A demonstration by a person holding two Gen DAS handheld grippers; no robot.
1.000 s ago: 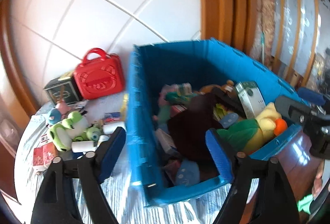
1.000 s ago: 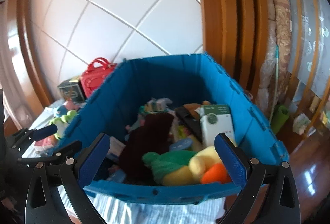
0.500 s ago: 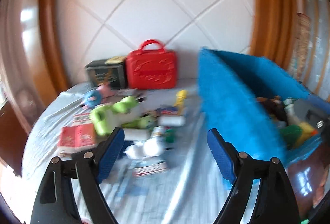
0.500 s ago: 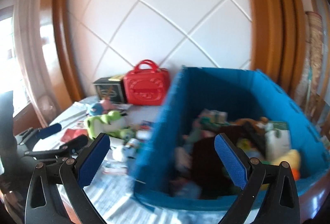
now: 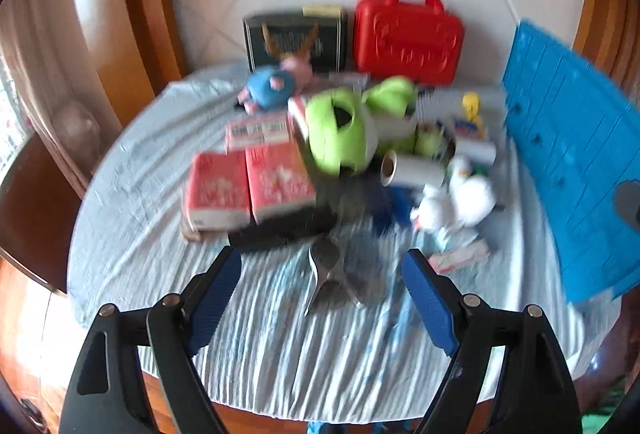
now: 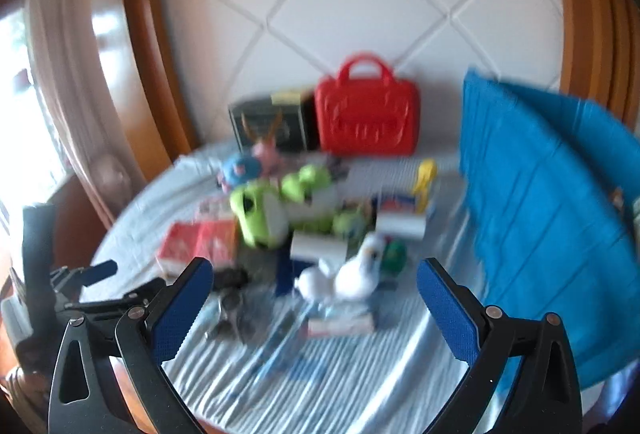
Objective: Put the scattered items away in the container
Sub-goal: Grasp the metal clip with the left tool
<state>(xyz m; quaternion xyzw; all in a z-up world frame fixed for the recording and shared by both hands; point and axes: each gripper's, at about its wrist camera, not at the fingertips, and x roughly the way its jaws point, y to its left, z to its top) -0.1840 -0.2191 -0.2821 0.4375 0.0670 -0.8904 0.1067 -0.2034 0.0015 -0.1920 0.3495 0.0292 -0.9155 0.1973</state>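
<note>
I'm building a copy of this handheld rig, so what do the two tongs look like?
Both look alike. The left tongs and right tongs each have two black, angular arms with cut-out slots and silver pivot bolts. Each arm ends in a flat, oblong blue pad with a finely ribbed face. No cables, markings or sleeves are visible.

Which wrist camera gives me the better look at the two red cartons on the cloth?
The left wrist view. There the two red cartons lie side by side near the picture's middle, large, their tops and front edges showing despite blur. In the right wrist view the cartons are smaller, more blurred, and partly behind the right gripper's finger.
</note>
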